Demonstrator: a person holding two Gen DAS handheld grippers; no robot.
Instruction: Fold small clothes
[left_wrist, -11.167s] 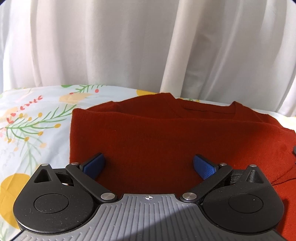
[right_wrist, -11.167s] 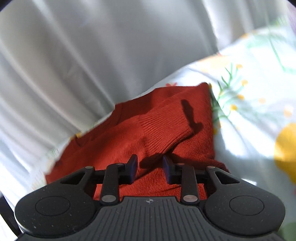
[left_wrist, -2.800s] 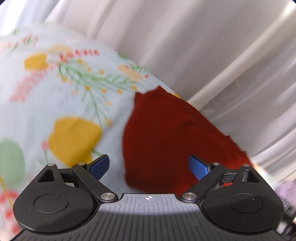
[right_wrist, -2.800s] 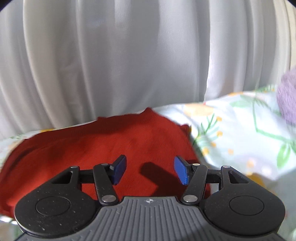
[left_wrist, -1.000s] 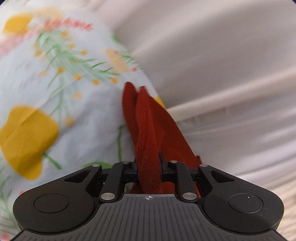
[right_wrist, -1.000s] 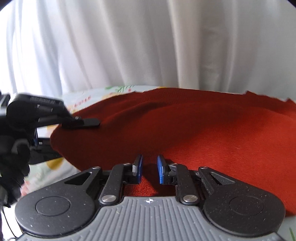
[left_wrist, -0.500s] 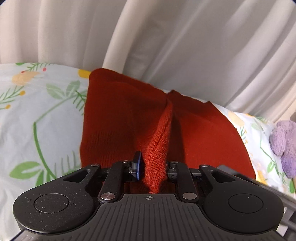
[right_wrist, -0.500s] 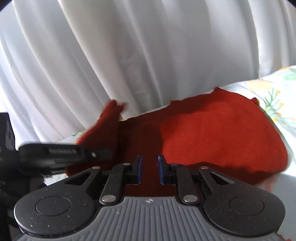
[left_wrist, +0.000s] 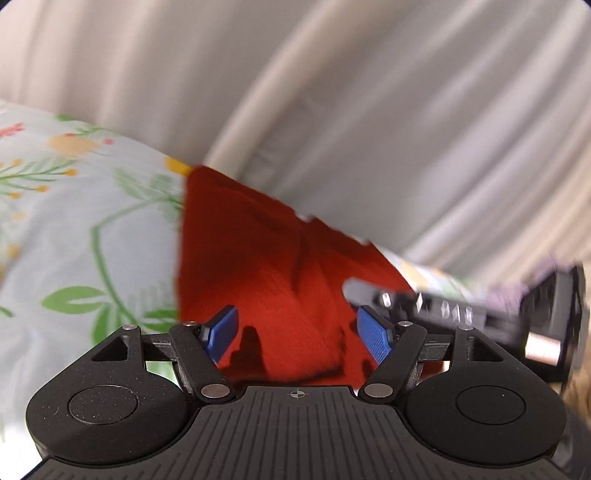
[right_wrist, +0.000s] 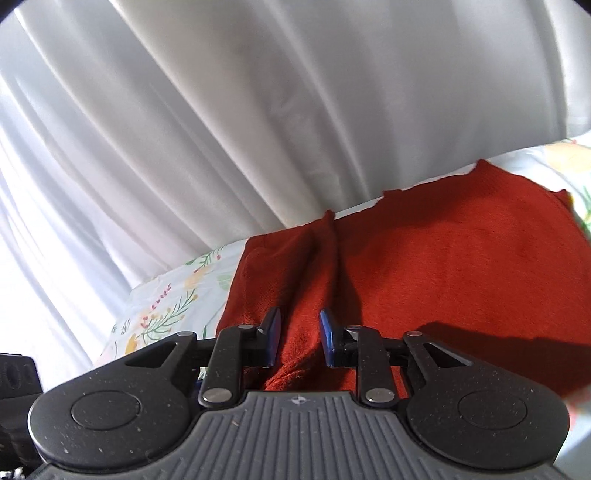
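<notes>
1. The red sweater (left_wrist: 258, 273) lies folded on the floral sheet (left_wrist: 74, 240), its long axis running from 6 toward 12 o'clock in the left wrist view.
2. A raised ridge of knit runs along that axis, ending near the white curtain (right_wrist: 258, 110).
3. The left gripper (left_wrist: 297, 334) stands wide, pads clear of the cloth.
4. The right gripper (right_wrist: 299, 338) is parted narrowly, straddling the ridge without pinching it.

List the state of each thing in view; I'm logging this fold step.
Left gripper: open, fingers apart, sweater between them, no grip.
Right gripper: open, a raised fold between its fingers.
Red sweater: folded, lying on the floral sheet, ridge down the middle.
</notes>
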